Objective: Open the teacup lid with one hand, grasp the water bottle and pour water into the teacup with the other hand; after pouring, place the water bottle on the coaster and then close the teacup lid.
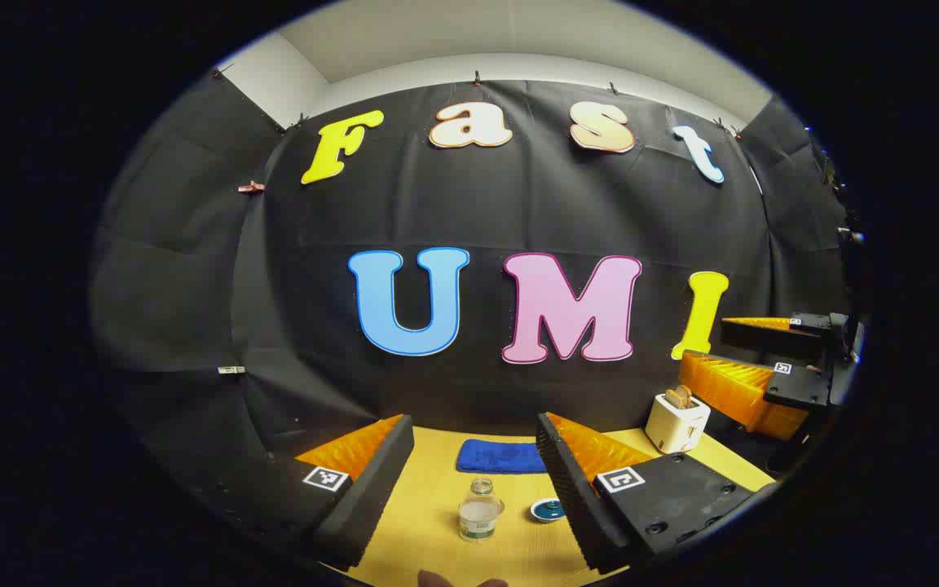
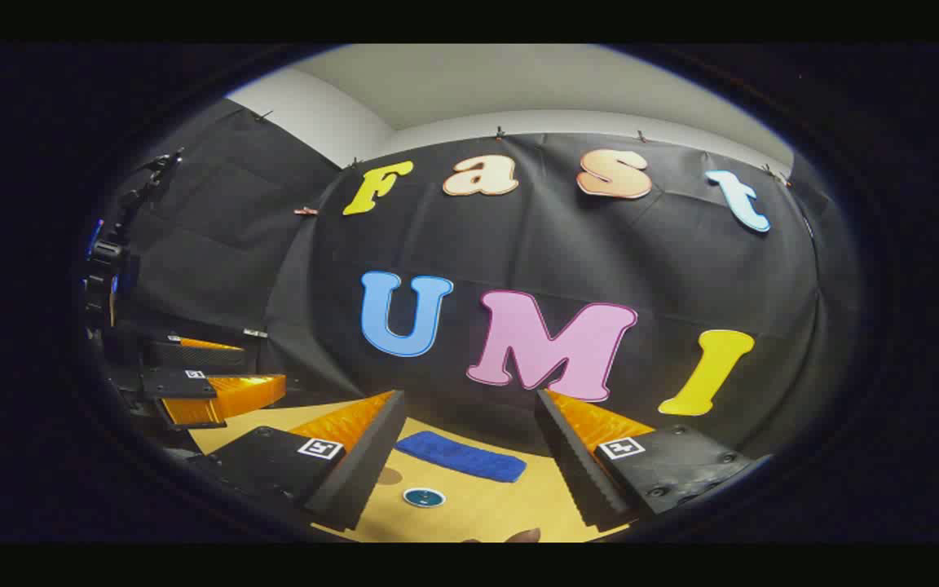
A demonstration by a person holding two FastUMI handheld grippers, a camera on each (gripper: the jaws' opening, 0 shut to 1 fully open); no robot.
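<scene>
On the desk (image 1: 429, 522) between your left claw (image 1: 475, 456) fingers stands one bottle (image 1: 480, 510), upright, cap off; its label is too small to read. Just right of it sits one teal lid or coaster (image 1: 548, 510), partly behind the right finger; you cannot tell which it is. One blue cloth (image 1: 501, 456) lies farther back, near the wall. One white toaster (image 1: 676, 421) with bread in it stands off to the right, beside your right claw (image 1: 751, 359). Both claws are spread wide, holding nothing. Each finger carries a square black-and-white marker, no readable writing. From your right claw (image 2: 469, 444), the same teal disc (image 2: 424, 496) lies between the fingers, the cloth (image 2: 461, 456) beyond it.
</scene>
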